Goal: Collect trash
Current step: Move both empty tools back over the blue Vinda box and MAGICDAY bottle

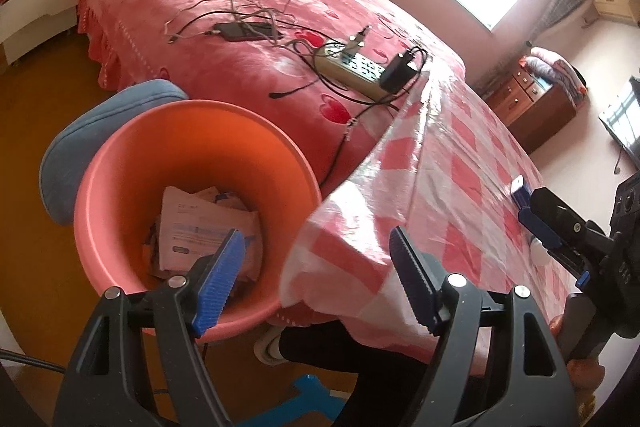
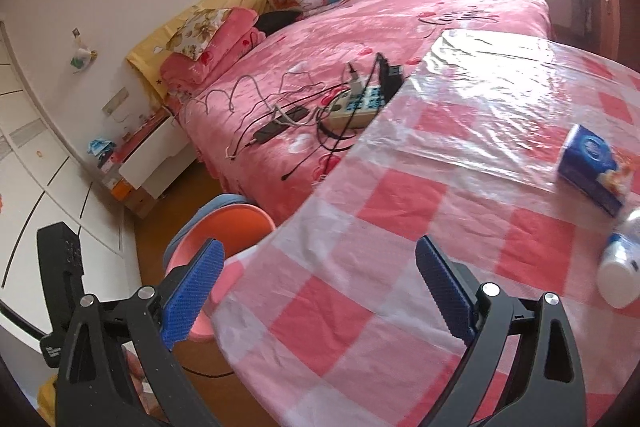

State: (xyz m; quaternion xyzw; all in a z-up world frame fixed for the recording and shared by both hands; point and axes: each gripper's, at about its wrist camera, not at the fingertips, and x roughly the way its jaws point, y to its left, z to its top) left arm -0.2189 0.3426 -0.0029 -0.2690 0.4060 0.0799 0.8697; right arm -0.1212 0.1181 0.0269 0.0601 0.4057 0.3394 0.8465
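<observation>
Bin (image 1: 120, 163) on floor beside counter (image 1: 460, 163), paper trash (image 1: 208, 223) inside. Left tool (image 1: 316, 267) spread wide, gripping nothing, above bin rim and counter edge. Right tool (image 2: 316, 283) likewise spread, bare, over counter; box (image 2: 592, 163) and bottle (image 2: 620, 267) lying at right

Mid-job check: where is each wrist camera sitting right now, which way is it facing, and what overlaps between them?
Left wrist: above the pink bin holding paper trash, facing the bed; left gripper jaws open, right gripper at right.
Right wrist: over the checkered table, facing the bed; right gripper jaws open; blue box, white bottle.
Shared: bin, table, power strip.
</observation>
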